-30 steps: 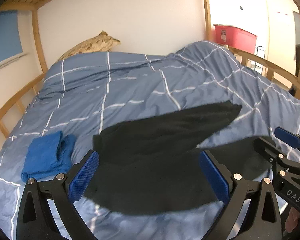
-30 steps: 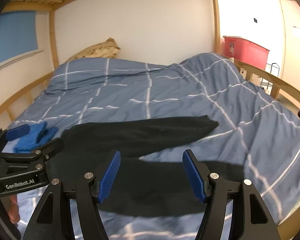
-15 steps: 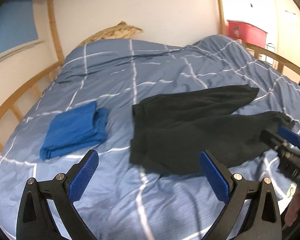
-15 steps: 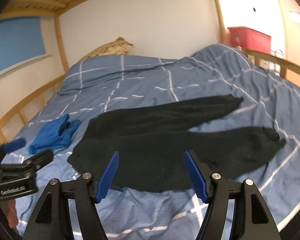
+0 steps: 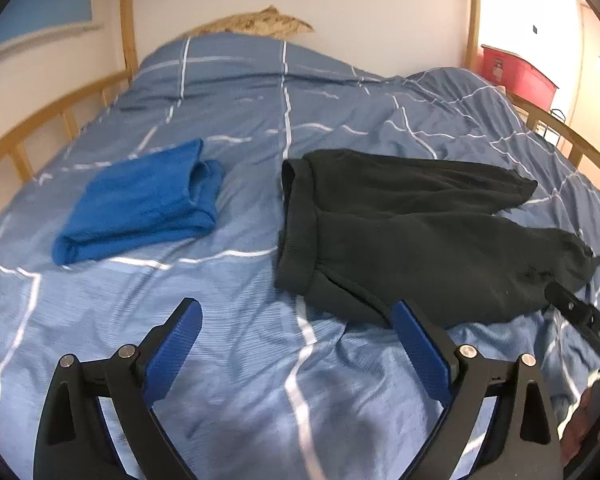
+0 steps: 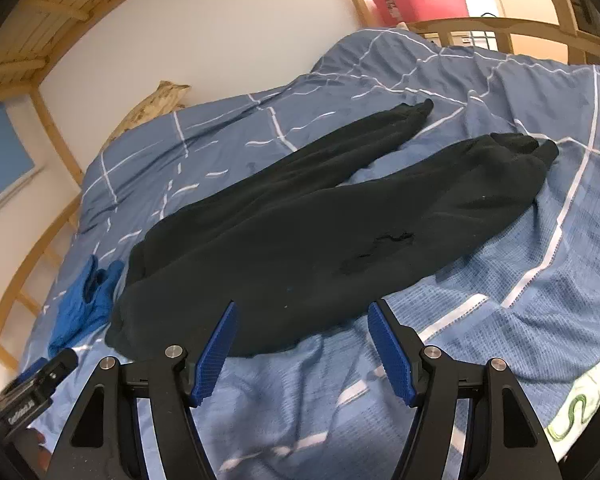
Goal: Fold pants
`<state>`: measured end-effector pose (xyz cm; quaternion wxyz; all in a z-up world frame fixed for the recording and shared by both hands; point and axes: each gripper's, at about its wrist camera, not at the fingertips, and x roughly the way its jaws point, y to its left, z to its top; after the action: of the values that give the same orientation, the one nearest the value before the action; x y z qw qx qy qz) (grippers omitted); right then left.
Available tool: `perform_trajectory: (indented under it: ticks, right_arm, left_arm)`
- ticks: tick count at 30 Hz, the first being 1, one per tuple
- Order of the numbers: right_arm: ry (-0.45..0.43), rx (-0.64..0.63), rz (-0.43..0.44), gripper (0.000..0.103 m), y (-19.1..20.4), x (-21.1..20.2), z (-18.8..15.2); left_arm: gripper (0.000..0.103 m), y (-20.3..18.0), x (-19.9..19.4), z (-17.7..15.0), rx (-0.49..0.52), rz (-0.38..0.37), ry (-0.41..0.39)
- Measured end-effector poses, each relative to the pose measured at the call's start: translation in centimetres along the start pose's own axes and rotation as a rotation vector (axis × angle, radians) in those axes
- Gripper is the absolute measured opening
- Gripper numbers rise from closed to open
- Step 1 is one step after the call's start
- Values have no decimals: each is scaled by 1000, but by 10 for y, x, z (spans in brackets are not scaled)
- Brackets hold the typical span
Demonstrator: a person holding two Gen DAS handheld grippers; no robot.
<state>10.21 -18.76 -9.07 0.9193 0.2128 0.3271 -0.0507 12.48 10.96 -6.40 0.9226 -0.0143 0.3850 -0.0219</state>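
Black pants (image 5: 420, 232) lie flat on the blue checked bed cover (image 5: 260, 360), waistband to the left, both legs reaching right. My left gripper (image 5: 296, 312) hovers low over the cover just short of the waistband's near corner. Its jaws are wide and closing, with only bedding between them. One finger (image 5: 568, 304) of the right gripper shows at the right edge. In the right wrist view the pants (image 6: 300, 232) stretch away to the upper right. My right gripper (image 6: 303, 312) stands open at the near leg's edge, its pads not pressing on it.
A folded blue garment (image 5: 140, 204) rests left of the pants. A pillow (image 5: 256, 24) lies at the head by the wall. Wooden rails (image 5: 40, 120) run along both sides of the bed, and a red bin (image 6: 420, 0) stands beyond the far rail.
Both grippers have come down closer to the bed. The left view has swung left toward the waistband and blue garment. The right view has rolled. The left jaws have narrowed slightly.
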Motion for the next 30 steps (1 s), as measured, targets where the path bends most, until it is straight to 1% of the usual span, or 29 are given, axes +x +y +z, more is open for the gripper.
perform_trajectory:
  ticks: [5,9,10,12,14,17,20,21,22,25,27,30]
  right_arm:
    - [31,23,-7,68,-12,15,1]
    - [64,52,-6,67,-19,30,1]
    - [70,58,-4,67,-20,33,1]
    - [73,58,-7,65,-20,35,0]
    - [65,59,-12,63,-19,34,1]
    - [54,50,5,62,-14,32,0]
    - [56,62,49,60,-7,31,-1]
    - [62,51,57,60,-5,32,-3]
    - [82,43,59,58,-3,36,-4]
    - [125,82,59,54,-11,45,-10]
    - [131,106,60,53,-17,49,-11]
    - [119,119,48,49,-22,55,-5]
  left_arm:
    - [92,-4,27,3,-40,-17,45]
    - [89,-4,43,1,-62,-16,77]
    - [87,-3,48,1,-71,-20,87]
    - [84,-1,55,0,-85,-29,102]
    - [83,1,60,-1,-99,-39,109]
    - [82,1,66,-2,-122,-46,121]
    - [80,3,72,-1,-156,-64,132]
    - [79,5,74,-1,-167,-68,135]
    - [75,5,75,-1,-177,-75,138]
    - [68,1,76,-1,-151,-81,138]
    - [65,-1,78,0,-131,-81,139]
    - [58,-1,81,0,-133,-102,148]
